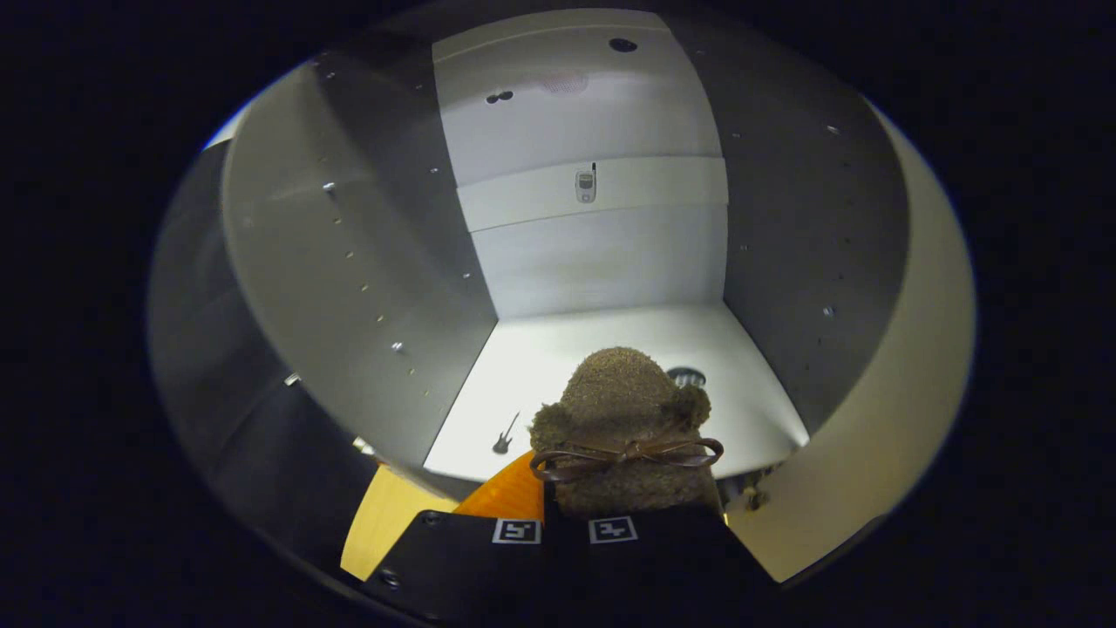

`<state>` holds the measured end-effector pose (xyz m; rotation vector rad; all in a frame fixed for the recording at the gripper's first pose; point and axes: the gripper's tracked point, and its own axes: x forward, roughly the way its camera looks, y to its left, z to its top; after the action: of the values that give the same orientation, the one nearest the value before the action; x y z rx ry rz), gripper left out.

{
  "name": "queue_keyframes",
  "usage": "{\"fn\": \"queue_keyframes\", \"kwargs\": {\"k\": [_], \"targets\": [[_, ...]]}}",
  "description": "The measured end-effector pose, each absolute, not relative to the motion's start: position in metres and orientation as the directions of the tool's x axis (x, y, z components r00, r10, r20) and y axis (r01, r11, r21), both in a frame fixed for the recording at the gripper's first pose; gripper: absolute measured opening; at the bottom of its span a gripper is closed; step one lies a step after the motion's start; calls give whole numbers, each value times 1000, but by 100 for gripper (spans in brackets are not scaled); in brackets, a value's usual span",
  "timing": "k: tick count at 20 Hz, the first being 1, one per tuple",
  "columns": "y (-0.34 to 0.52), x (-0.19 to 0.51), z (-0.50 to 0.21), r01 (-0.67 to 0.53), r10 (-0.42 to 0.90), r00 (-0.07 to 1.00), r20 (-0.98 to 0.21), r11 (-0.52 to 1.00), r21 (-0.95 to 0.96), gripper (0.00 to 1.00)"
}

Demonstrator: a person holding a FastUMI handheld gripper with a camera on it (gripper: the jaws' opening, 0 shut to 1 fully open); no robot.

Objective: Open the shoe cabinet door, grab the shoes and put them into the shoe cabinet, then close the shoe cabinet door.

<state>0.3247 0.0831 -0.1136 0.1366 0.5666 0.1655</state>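
Note:
A brown fuzzy shoe with a thin ribbon bow sticks out from between my fingers, toe pointing forward into the white shoe cabinet. My gripper is shut on the shoe's near part, the two fingers close together. The shoe hangs over the front of the cabinet's bottom shelf. The cabinet stands open, with its left side wall and right side wall flanking me. I cannot see the shoe's heel, which my fingers hide.
A shelf edge crosses the cabinet's back wall higher up, with a small sticker on it. A small guitar sticker and a dark round mark lie on the bottom shelf. An orange and yellow surface shows below the cabinet front.

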Motion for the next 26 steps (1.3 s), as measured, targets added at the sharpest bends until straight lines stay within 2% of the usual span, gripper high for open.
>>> {"fn": "queue_keyframes", "kwargs": {"k": [9, 13, 16, 20, 22, 24, 26], "targets": [[94, 433, -143, -51, 109, 813, -572, 992, 116, 5], [89, 445, -168, -15, 65, 779, -623, 996, 85, 5], [92, 444, -168, -25, 58, 786, -616, 998, 62, 6], [94, 442, -169, -34, 78, 778, -623, 996, 81, 15], [95, 438, -165, -35, 93, 774, -627, 994, 104, 24], [96, 435, -164, -30, 103, 770, -630, 992, 125, 34], [101, 431, -160, -39, 116, 772, -624, 990, 136, 51]]}}
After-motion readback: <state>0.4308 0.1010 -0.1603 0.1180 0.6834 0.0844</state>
